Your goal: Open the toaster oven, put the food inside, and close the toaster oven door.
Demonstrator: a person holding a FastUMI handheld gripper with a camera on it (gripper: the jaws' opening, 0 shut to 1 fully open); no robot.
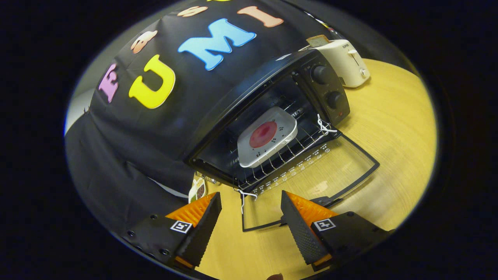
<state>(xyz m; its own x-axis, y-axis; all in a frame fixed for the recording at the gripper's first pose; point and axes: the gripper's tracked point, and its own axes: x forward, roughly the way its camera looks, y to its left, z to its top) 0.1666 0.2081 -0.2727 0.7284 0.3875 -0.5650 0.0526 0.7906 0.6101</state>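
Observation:
The black toaster oven [249,93] stands on the wooden table [389,128] with its glass door [311,182] folded down flat toward me. Inside, on the wire rack [288,149], rests a white plate [268,136] carrying a round red piece of food [263,134]. My gripper [251,217] is open, with nothing between its fingers. It hovers just in front of the lowered door's near edge, and the door's handle [323,201] lies right beside one finger.
A cream pop-up toaster [346,62] with a slice of bread [318,40] in it sits beyond the oven's knob side. A small label or tag [197,189] lies by the oven's near corner. Bare wooden tabletop stretches beside the door.

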